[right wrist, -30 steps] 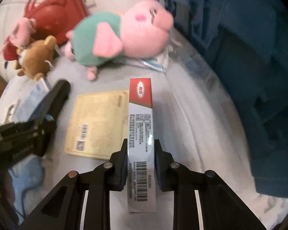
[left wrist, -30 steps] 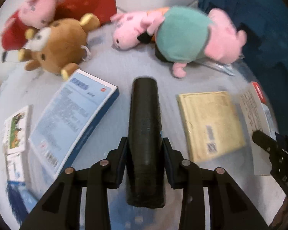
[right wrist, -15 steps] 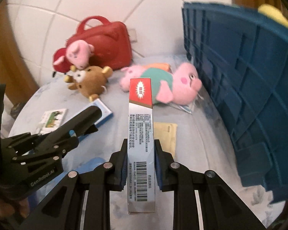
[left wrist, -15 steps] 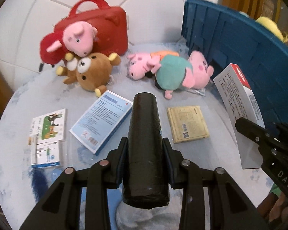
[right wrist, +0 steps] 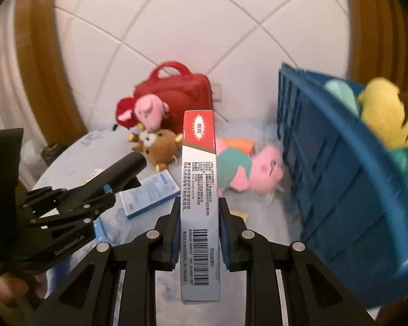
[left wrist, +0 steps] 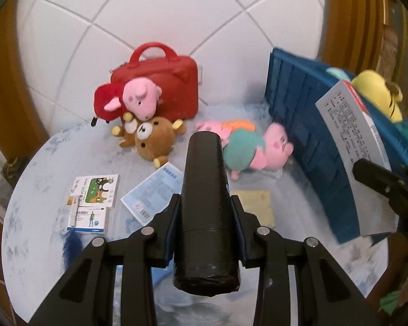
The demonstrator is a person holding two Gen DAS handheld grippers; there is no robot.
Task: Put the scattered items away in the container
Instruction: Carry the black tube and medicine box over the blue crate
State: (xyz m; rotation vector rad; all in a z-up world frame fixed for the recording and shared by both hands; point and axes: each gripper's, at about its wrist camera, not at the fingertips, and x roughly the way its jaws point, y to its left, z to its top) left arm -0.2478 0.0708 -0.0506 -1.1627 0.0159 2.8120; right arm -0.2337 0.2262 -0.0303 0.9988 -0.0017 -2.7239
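On the left: black roll (left wrist: 205, 206), smooth and wrapped in film, pinched lengthwise in left tool (left wrist: 205, 226), far end jutting past the tips, raised over the desk (left wrist: 40, 179). On the right: long white carton (right wrist: 200, 190), red end, barcode near the grip, clamped on edge in right tool (right wrist: 199, 233), beside blue basket (right wrist: 340, 179).
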